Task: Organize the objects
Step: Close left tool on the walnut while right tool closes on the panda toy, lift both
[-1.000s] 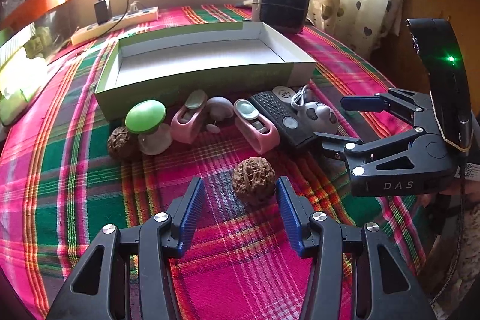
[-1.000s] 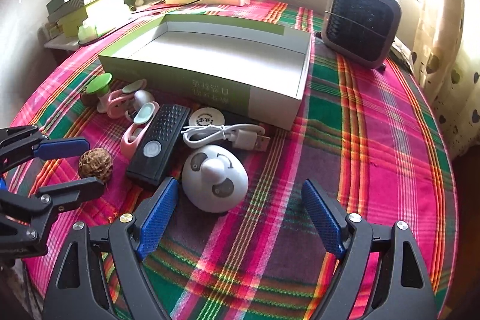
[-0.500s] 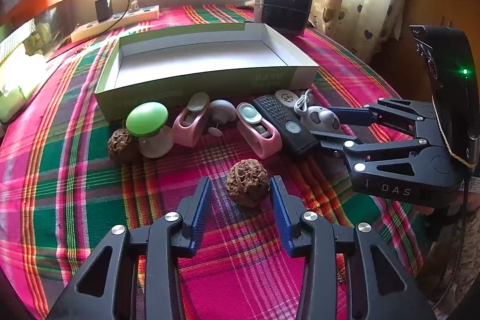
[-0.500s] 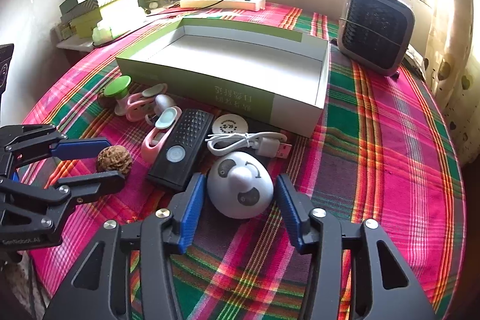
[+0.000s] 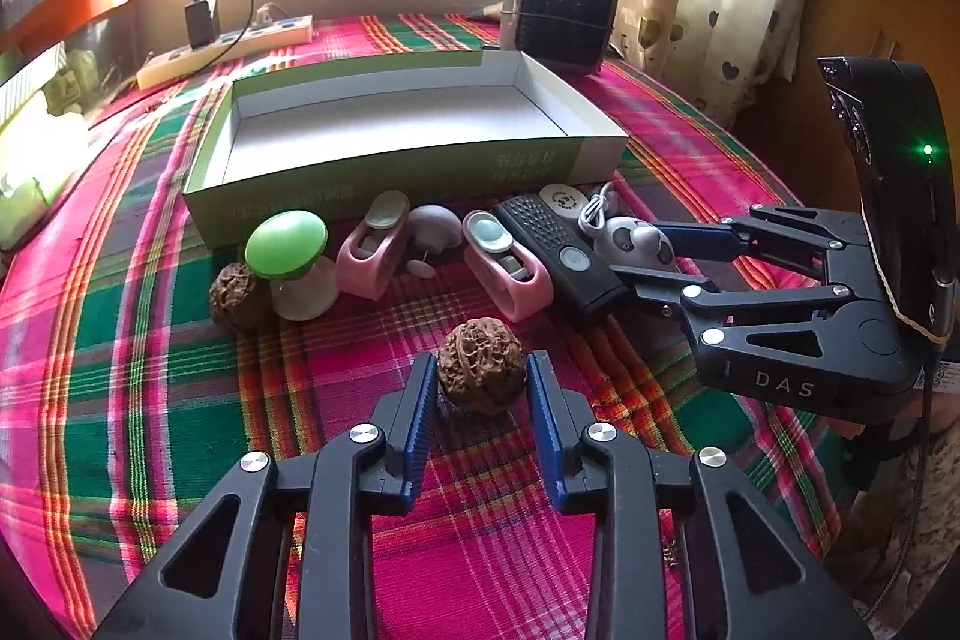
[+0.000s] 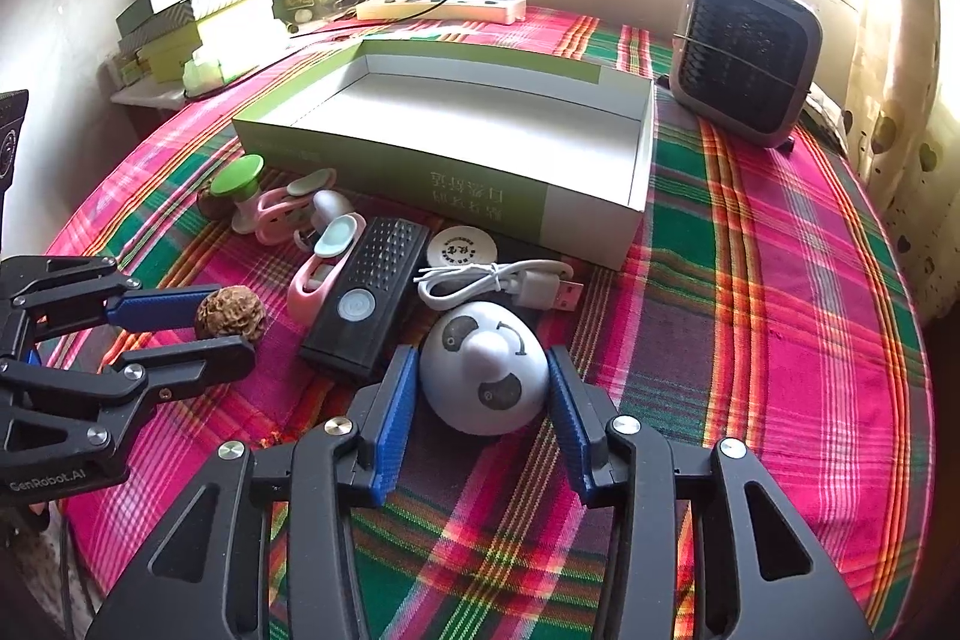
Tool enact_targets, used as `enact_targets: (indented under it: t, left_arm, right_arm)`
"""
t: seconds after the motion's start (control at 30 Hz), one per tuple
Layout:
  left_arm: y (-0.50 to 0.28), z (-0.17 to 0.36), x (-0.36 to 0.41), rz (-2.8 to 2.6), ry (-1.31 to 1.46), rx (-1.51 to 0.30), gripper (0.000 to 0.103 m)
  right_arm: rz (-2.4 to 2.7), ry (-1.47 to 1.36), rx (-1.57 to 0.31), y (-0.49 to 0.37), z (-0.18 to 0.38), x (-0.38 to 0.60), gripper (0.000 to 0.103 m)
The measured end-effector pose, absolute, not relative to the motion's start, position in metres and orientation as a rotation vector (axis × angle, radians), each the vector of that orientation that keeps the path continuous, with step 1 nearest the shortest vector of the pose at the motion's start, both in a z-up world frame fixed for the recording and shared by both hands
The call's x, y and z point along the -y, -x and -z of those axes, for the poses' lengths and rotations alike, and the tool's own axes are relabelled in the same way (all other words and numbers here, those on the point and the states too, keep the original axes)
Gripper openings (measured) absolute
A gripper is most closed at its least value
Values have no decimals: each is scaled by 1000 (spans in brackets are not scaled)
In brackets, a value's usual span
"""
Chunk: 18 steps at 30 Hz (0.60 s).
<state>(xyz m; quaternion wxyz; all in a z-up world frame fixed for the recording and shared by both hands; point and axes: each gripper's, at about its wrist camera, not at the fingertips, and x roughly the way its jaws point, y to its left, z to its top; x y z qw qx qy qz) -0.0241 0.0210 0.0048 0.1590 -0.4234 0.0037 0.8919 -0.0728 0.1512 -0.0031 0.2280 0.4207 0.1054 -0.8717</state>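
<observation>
Blue pads of your left gripper (image 5: 479,385) have just closed onto the walnut (image 5: 480,365), clamping it for lifting. Your right gripper (image 6: 483,391) has likewise just closed, hugging the white panda dome (image 6: 485,373); the empty box (image 6: 639,196) lies beyond both, likely their destination.

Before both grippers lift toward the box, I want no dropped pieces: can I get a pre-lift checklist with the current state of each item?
1. Left gripper has just been closing, pads against the walnut: ok.
2. Right gripper pads pressing both sides of the panda-faced dome: ok.
3. USB cable clear of the dome: cannot tell, it lies right behind it.
4. Black remote clear of the right gripper's left finger: cannot tell, very close.
5. Green-and-white box free of items: ok.
6. Both items still resting on the plaid tablecloth: ok.
</observation>
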Motion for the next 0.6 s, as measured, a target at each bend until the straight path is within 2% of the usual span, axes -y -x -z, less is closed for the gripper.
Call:
enact_targets:
  t: [0.3, 0.6]
  left_arm:
    - [28, -12, -15, -2558, 1197, 12, 28]
    - [38, -32, -10, -2566, 1149, 27, 28]
  right_arm:
    - [2405, -1167, -244, 72, 1, -156, 44]
    - [2432, -1113, -197, 73, -25, -162, 44]
